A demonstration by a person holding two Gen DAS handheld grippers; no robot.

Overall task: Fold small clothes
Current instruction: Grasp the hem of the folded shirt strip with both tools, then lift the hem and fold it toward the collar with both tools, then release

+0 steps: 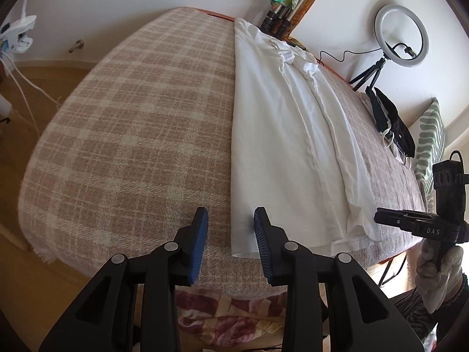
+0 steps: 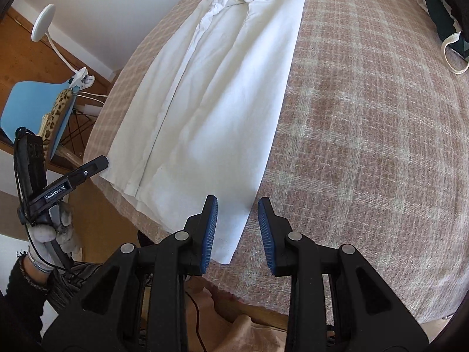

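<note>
Jaws apart over white shirt [image 2: 211, 94]

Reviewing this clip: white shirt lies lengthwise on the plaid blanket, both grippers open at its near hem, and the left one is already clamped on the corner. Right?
Not quite. The left gripper is open, holding nothing; the left wrist view shows its fingers spread above the white shirt. The rest stands: shirt lengthwise on the plaid blanket, right gripper open at the hem.

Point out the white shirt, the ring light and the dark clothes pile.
white shirt [image 1: 272, 135]: left wrist view, middle of the body.
ring light [image 1: 401, 35]: left wrist view, its centre mount.
dark clothes pile [image 1: 392, 120]: left wrist view, middle of the heap.
</note>
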